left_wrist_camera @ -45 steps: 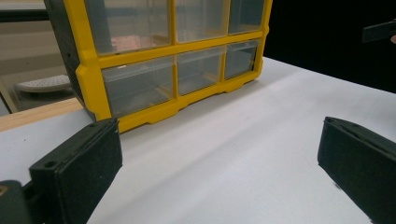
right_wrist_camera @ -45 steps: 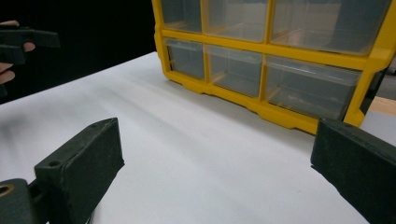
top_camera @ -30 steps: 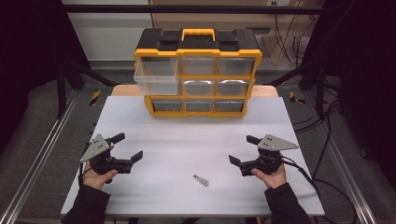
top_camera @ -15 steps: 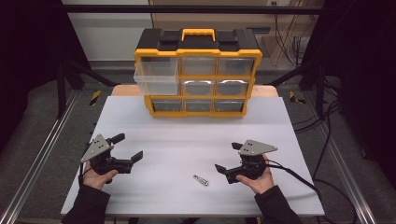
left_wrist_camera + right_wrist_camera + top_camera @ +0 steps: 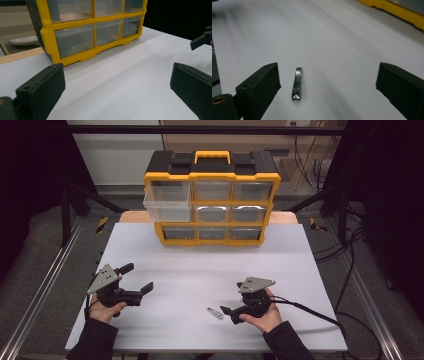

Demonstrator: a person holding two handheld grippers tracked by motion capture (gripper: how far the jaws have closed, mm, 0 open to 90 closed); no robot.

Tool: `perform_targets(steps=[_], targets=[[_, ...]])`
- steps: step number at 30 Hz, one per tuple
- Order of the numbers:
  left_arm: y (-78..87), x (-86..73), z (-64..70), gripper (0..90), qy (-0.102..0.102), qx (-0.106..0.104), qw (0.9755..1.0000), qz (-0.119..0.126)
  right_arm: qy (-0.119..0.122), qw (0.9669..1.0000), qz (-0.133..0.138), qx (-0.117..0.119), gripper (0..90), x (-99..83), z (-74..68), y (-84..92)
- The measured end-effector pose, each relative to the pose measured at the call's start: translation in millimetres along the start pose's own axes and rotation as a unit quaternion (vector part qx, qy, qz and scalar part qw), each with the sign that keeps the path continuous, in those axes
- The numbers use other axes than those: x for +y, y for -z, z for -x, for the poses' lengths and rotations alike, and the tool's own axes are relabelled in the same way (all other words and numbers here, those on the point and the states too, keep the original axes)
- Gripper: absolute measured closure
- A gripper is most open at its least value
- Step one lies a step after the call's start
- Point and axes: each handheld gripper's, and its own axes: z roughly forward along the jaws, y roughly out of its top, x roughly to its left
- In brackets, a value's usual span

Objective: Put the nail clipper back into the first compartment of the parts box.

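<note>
Lying flat, nail clipper (image 5: 297,84), long axis along open right gripper (image 5: 327,87).

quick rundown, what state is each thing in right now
left gripper: open, holding nothing
right gripper: open, jaws either side of the clipper, not touching it
nail clipper: folded shut, lying flat on the table
drawer box: upright, top-left drawer pulled out, other drawers pushed in

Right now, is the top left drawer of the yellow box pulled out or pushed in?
Pulled out. In the high view the top left drawer sticks forward past the yellow box, while its neighbours sit flush.
</note>
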Motion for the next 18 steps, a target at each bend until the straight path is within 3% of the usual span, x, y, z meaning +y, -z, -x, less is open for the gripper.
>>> perform_targets(steps=[7, 13, 18], targets=[[-0.3, -0.3, 0.2, 0.0, 0.0, 0.0, 1.0, -0.001, -0.003, 0.9999, -0.015, 0.002, 6.7, -2.0, -3.4, -7.6], [-0.6, -0.6, 0.0, 0.0, 0.001, 0.001, 1.0, -0.001, 0.018, 0.9986, -0.051, 0.002, 8.6, -3.8, -12.3, -20.5], [-0.9, -1.0, -0.1, 0.0, 0.0, 0.001, 1.0, -0.003, 0.009, 0.9973, -0.072, 0.009, 12.2, -8.2, -13.8, -29.8]])
